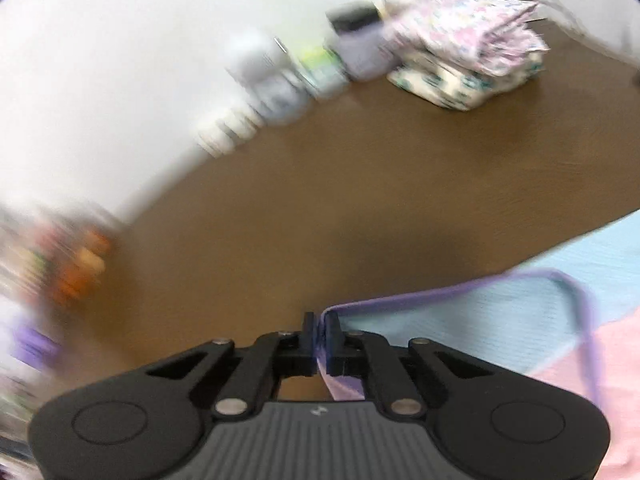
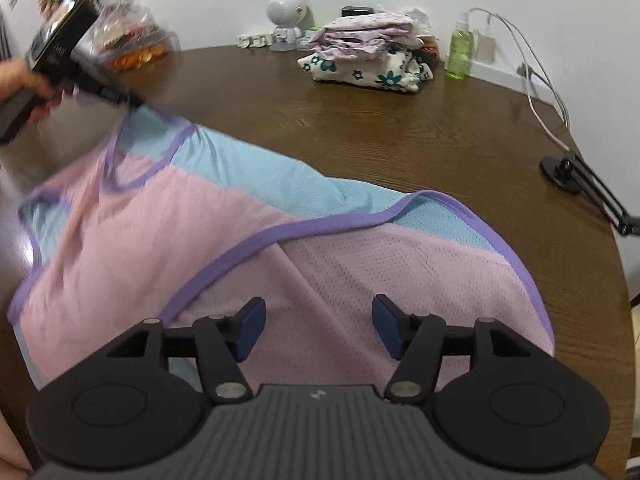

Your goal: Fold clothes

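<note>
A pink and light-blue mesh garment [image 2: 248, 232] with purple trim lies spread on the brown wooden table [image 2: 400, 128]. My left gripper [image 1: 320, 332] is shut on the garment's purple-trimmed edge [image 1: 440, 292] and holds it above the table; it also shows in the right wrist view [image 2: 120, 100], blurred, at the garment's far left corner. My right gripper [image 2: 318, 328] is open and empty, just above the pink part of the garment near the front.
A pile of folded patterned clothes [image 2: 368, 52] sits at the back of the table, also in the left wrist view [image 1: 468, 60]. A green bottle [image 2: 458, 52], white cables [image 2: 536, 92], a black mount [image 2: 568, 168], a small round white device [image 2: 286, 12] and snack packets [image 2: 128, 40] line the edges.
</note>
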The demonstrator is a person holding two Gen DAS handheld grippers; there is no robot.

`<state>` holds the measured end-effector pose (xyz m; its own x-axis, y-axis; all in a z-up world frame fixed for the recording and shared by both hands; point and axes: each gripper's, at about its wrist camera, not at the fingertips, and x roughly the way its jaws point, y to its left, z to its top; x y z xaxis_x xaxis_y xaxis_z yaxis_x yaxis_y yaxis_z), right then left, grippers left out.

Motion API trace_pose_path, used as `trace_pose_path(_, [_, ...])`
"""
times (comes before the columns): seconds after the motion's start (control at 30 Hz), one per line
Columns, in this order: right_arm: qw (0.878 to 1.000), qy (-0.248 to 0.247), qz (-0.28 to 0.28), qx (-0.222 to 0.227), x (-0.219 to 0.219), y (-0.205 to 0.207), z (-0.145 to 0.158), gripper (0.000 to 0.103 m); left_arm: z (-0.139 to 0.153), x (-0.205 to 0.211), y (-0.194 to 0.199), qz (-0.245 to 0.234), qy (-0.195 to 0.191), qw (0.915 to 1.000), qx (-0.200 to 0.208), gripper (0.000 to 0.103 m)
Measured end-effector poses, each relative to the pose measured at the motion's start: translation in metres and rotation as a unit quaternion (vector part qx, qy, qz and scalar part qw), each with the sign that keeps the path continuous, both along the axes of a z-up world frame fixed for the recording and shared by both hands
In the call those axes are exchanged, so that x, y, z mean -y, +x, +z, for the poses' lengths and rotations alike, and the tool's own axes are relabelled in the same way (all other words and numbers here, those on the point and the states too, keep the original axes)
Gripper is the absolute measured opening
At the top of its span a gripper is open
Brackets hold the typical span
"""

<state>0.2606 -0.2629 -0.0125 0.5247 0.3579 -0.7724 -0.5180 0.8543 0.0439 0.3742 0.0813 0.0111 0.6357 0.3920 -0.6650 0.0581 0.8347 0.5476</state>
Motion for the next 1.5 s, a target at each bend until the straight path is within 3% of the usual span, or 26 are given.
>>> trace_pose_path(0.07, [1.0,-0.004,0.004,0.004,-0.002,-0.002,-0.001,0.063,-0.008,0.006,0.001,-0.002,0.038,0.9992,0.012,0.003])
trace_pose_path(0.17, [1.0,-0.001,0.007,0.006,-0.001,-0.004,-0.002,0.065,-0.022,0.006,0.006,0.012,0.028,0.9995,-0.001,0.012])
trace_pose_path(0.3, [1.0,0.012,0.005,0.008,0.002,-0.004,-0.002,0.067,-0.009,-0.014,-0.001,0.035,-0.059,0.9977,0.007,0.025])
trace_pose_path(0.37, [0.999,0.033,-0.002,0.0,0.009,-0.001,-0.002,0.067,0.001,-0.026,-0.01,0.045,-0.101,0.9937,0.017,0.038])
trace_pose_path(0.47, [0.997,0.073,-0.018,-0.005,0.019,0.0,0.004,0.065,0.021,-0.042,-0.04,0.051,-0.132,0.9891,0.042,0.043])
trace_pose_path(0.57, [0.996,0.083,-0.007,0.017,0.015,-0.005,0.018,0.065,0.025,-0.043,-0.078,0.016,-0.135,0.9904,0.029,0.038])
trace_pose_path(0.63, [0.996,0.081,0.009,0.027,0.006,-0.006,0.027,0.064,0.018,-0.041,-0.103,-0.017,-0.142,0.9897,-0.002,0.024])
trace_pose_path(0.77, [0.996,0.059,0.063,0.038,-0.033,-0.002,0.045,0.064,-0.003,-0.034,-0.144,-0.067,-0.155,0.9843,-0.052,0.022])
trace_pose_path(0.9, [0.991,0.03,0.123,0.04,-0.089,0.008,0.057,0.064,-0.02,-0.022,-0.168,-0.1,-0.116,0.9867,-0.055,0.014])
trace_pose_path(0.97, [0.988,0.002,0.148,0.047,-0.121,0.015,0.06,0.063,-0.022,-0.018,-0.175,-0.116,-0.098,0.9866,-0.06,0.003])
trace_pose_path(1.07, [0.985,-0.044,0.162,0.047,-0.163,0.039,0.054,0.059,-0.026,-0.011,-0.183,-0.134,-0.067,0.9869,-0.059,0.002])
trace_pose_path(1.17, [0.983,-0.08,0.161,0.024,-0.193,0.07,0.038,0.048,-0.028,-0.011,-0.183,-0.144,-0.058,0.9864,-0.055,0.002])
trace_pose_path(1.27, [0.985,-0.076,0.153,-0.02,-0.204,0.097,0.02,0.032,-0.028,-0.012,-0.184,-0.155,-0.057,0.9847,-0.056,0.001])
trace_pose_path(1.3, [0.985,-0.07,0.151,-0.034,-0.206,0.105,0.016,0.014,-0.028,-0.011,-0.184,-0.161,-0.052,0.9839,-0.057,0.001])
trace_pose_path(1.33, [0.986,-0.063,0.149,-0.047,-0.208,0.113,0.013,0.005,-0.028,-0.01,-0.184,-0.168,-0.046,0.9831,-0.058,0.0])
trace_pose_path(1.5, [0.992,-0.045,0.117,-0.026,-0.206,0.139,0.026,0.003,-0.032,-0.002,-0.187,-0.19,-0.02,0.9797,-0.06,0.0])
